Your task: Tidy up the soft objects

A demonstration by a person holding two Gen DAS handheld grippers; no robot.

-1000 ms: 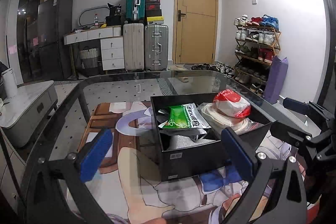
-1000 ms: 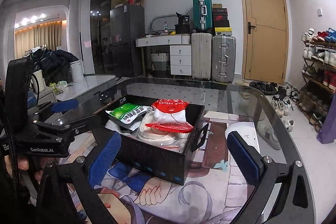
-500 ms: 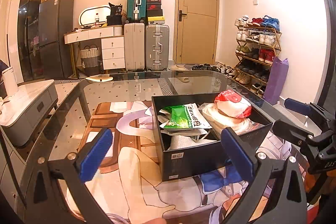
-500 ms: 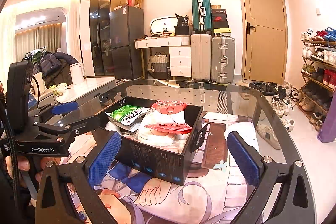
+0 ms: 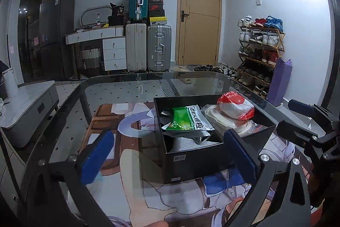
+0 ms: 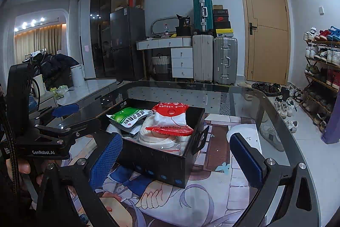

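A black open box (image 5: 204,161) (image 6: 153,160) stands on the glass table. In it lie a green-and-white packet (image 5: 187,120) (image 6: 127,115), a red-and-white balloon-glue packet (image 5: 235,105) (image 6: 170,120) and a clear bag of white coiled material (image 5: 218,118) (image 6: 153,137). My left gripper (image 5: 167,157) is open and empty, held just in front of the box. My right gripper (image 6: 176,161) is open and empty, in front of the box's corner. Each gripper shows at the edge of the other's view.
A printed anime mat (image 5: 131,176) (image 6: 212,195) covers the glass table (image 5: 119,88). Behind stand suitcases (image 5: 148,48), a white drawer unit (image 5: 114,52), a door (image 5: 199,14) and a shoe rack (image 5: 259,52). A low grey cabinet (image 5: 27,107) is at left.
The room light turned warm and bright half a second ago and is dim and bluish again now. The grippers and box contents have barely moved.
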